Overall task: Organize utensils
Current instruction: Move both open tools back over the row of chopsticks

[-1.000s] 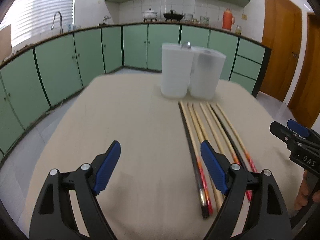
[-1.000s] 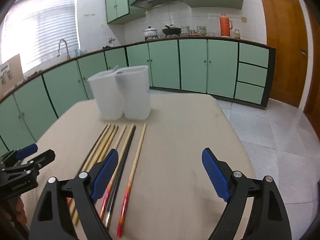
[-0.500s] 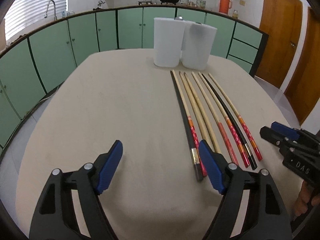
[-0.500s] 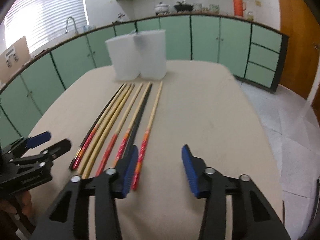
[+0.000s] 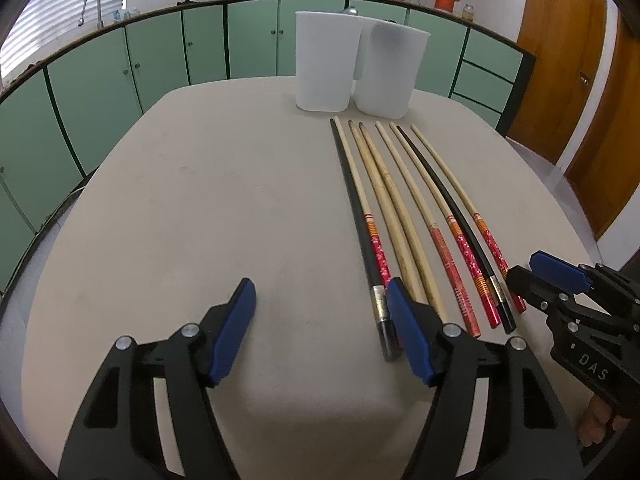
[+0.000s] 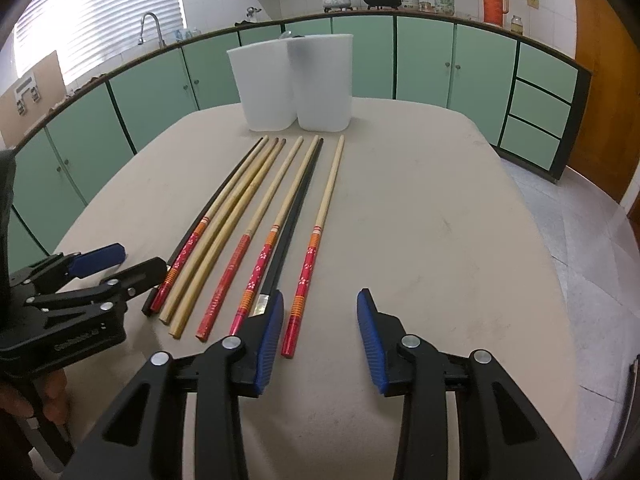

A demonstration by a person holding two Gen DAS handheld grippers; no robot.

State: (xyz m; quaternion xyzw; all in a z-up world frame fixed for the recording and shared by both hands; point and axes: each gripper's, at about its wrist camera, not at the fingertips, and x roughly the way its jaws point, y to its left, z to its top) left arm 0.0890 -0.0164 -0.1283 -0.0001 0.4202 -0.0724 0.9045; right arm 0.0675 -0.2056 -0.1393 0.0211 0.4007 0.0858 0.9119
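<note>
Currently, eight chopsticks (image 6: 256, 216) are laid on the desk (image 6: 420, 220) before two white cups (image 6: 296, 84). Nothing is held: left gripper (image 5: 320, 320) fingers are closing, right gripper (image 6: 320, 332) fingers part-spread. Neighbouring sticks could be nudged, being packed close.

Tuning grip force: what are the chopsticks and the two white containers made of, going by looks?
Pale chopsticks: likely bamboo or wood, matte, tan with faint grain.
Red-handled chopsticks: same pale shaft, glossy red patterned handles, probably lacquer.
Black chopsticks: smooth dark sheen, lacquered wood or plastic; one has a metal-looking band.
White containers: translucent matte plastic, seemingly.
</note>
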